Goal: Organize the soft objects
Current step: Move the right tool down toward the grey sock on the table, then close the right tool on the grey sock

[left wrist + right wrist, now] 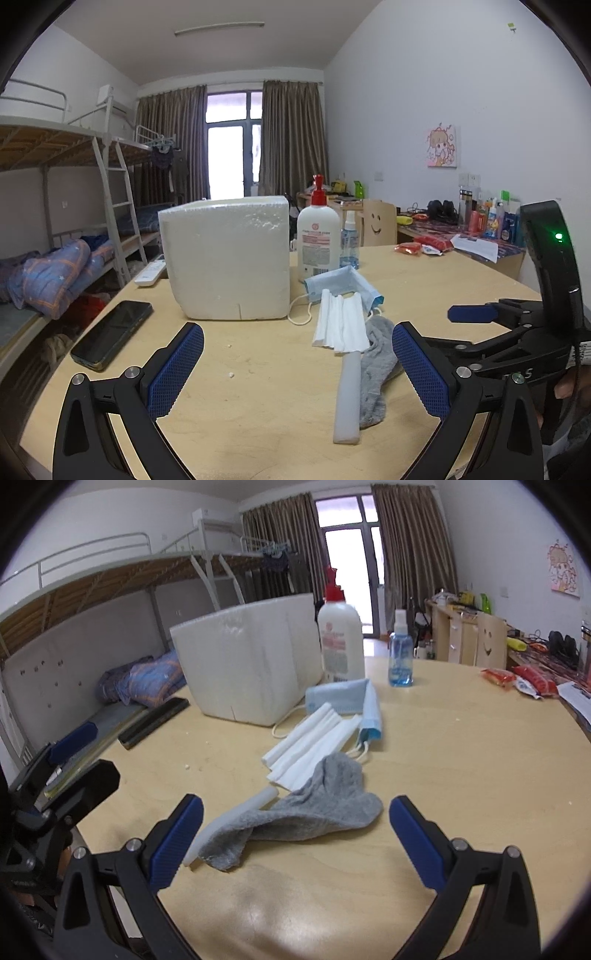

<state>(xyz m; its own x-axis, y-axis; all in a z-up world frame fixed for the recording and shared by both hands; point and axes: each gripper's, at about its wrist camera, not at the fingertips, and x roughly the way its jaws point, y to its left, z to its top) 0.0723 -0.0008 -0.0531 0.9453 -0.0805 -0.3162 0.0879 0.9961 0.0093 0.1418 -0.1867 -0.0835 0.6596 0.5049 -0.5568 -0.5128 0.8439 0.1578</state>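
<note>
Hovering wide open and empty, the right gripper (295,834) frames the grey sock (314,808) at lower centre, likely lining up a grab. The left gripper (297,365) waits spread and empty too, low in its frame beside the foam box (225,258).

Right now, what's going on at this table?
A person holds two grippers over the round wooden table, both open and empty. The right gripper hovers just short of the crumpled grey sock, which lies across a white foam stick. The left gripper points at the bare tabletop beside them. Folded white tissue and a blue face mask lie by the white foam box. Nothing is gripped yet.
</note>
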